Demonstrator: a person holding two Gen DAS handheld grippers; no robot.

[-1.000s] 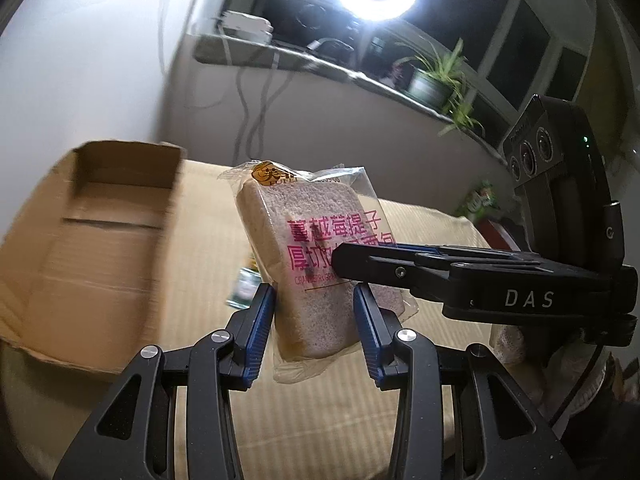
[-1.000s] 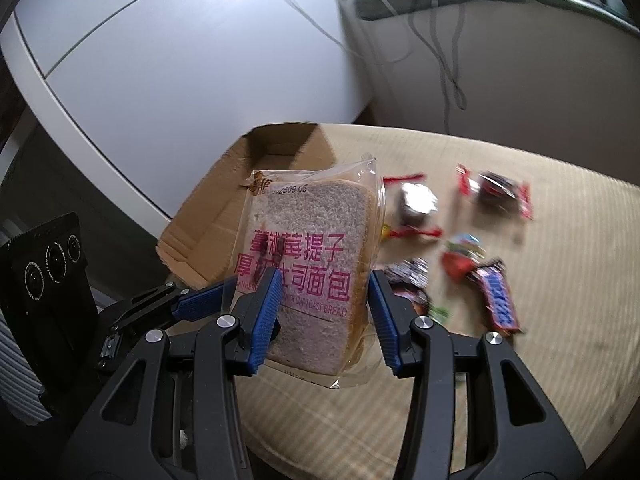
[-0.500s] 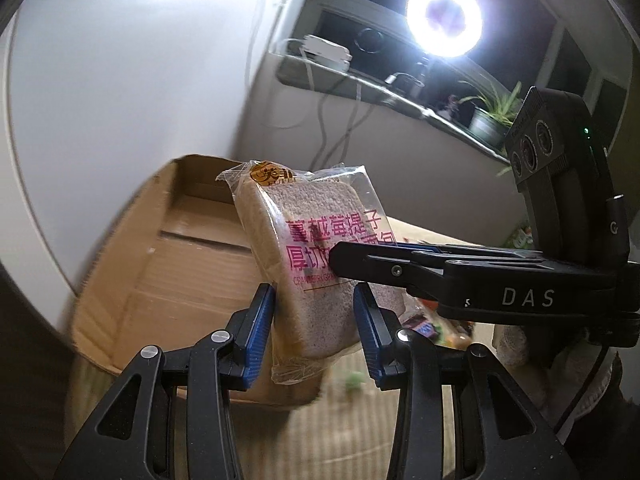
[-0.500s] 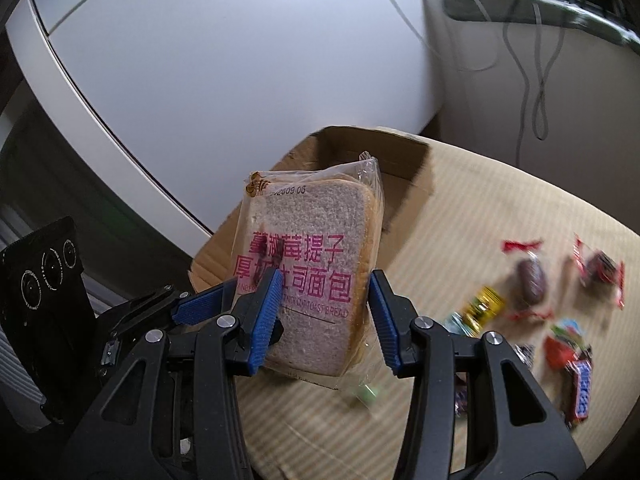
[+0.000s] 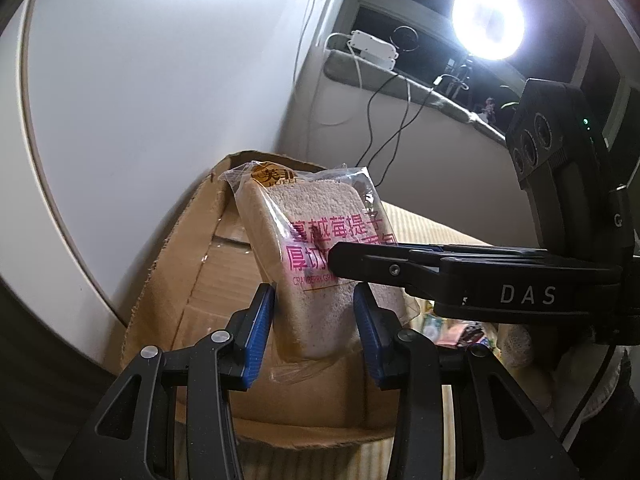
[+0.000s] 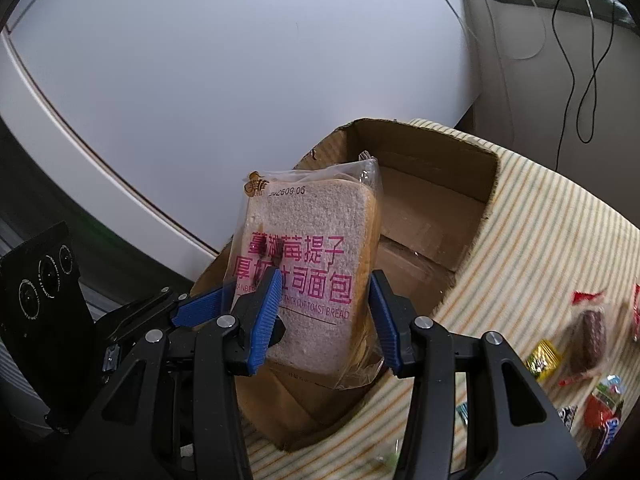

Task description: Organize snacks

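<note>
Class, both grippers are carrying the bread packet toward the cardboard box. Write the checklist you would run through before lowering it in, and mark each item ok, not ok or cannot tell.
1. Left gripper clamps the bread packet: ok.
2. Right gripper clamps the same packet from the other side: ok.
3. Packet is over the open cardboard box: ok; the box shows behind and below it.
4. Box floor free of items: ok for the part in view; the part behind the packet cannot tell.
5. Packet held upright, not slipping: ok.
6. Loose snacks on the striped cloth lie clear of the box: ok.

White wall, dark window — bright ring light.
</note>
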